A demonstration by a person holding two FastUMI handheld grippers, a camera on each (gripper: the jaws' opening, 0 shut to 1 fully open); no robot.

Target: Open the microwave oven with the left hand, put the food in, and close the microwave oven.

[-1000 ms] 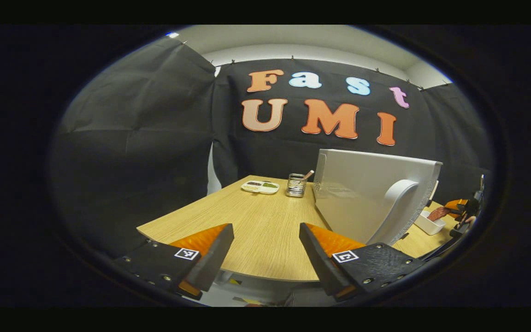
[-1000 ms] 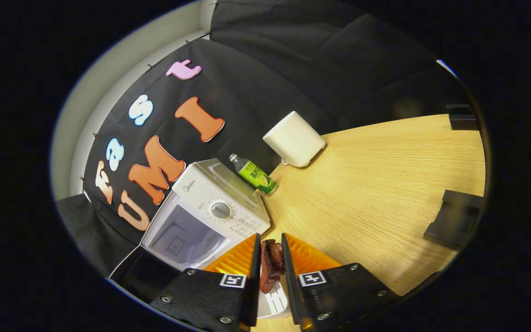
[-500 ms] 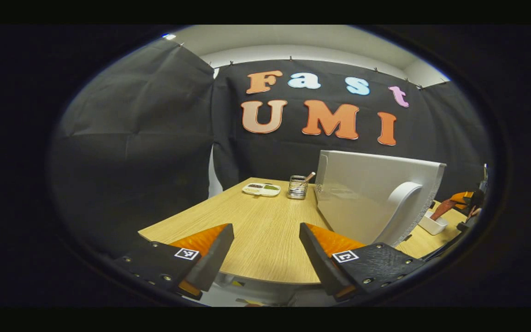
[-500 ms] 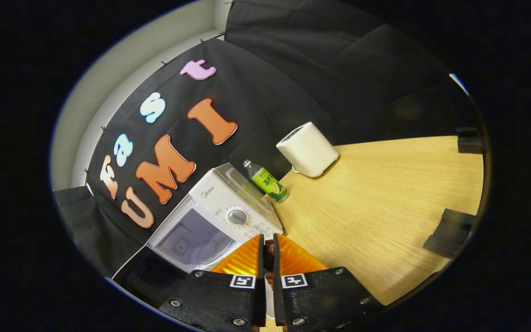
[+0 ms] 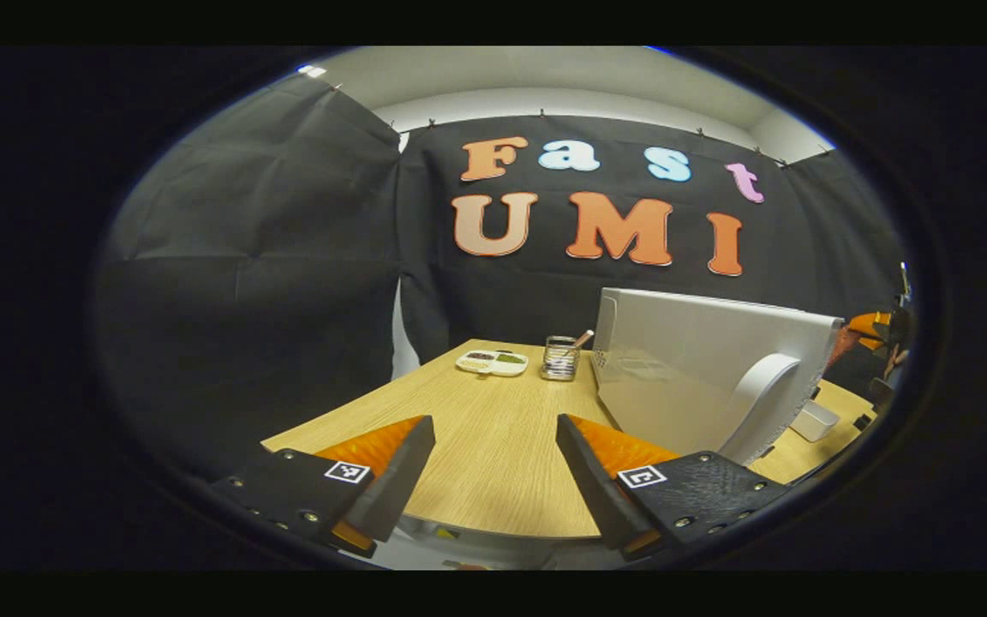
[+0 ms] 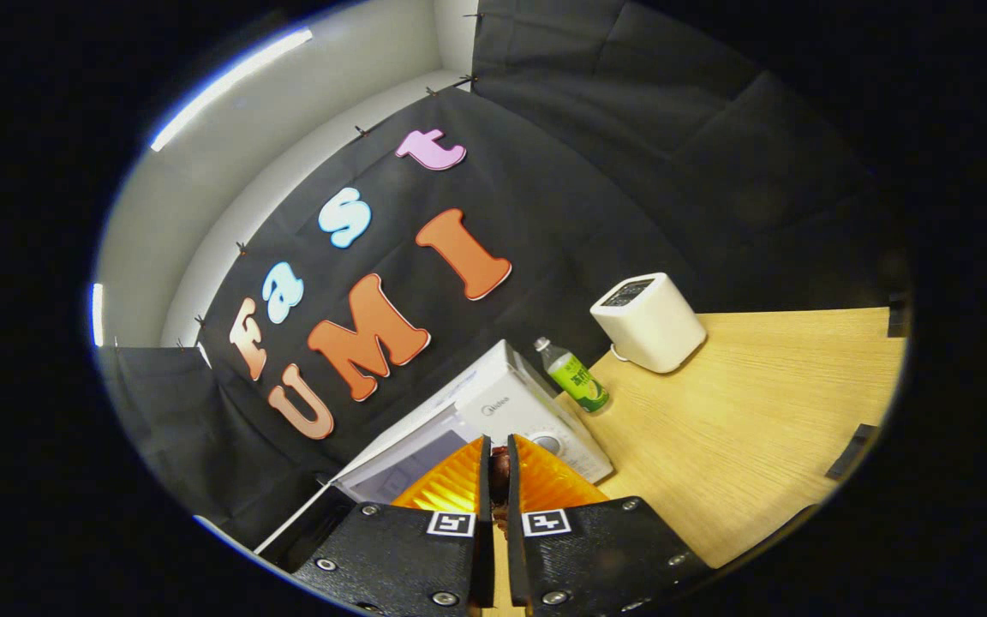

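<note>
In the left gripper view the left claw [image 5: 493,463] hangs spread and empty over the tabletop [image 5: 493,428], beside the swung-open microwave door [image 5: 699,368]. In the right gripper view the right claw [image 6: 498,480] pinches the food [image 6: 500,467] (mostly hidden between the fingers) above the microwave oven [image 6: 502,411]; its cavity is cut off. Loading is in hand, and I judge the next move is down into the opening.

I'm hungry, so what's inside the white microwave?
The white microwave stands with its door swung open, but the right gripper, clamped on dark reddish-brown food, covers most of its inside, so I cannot tell.
</note>
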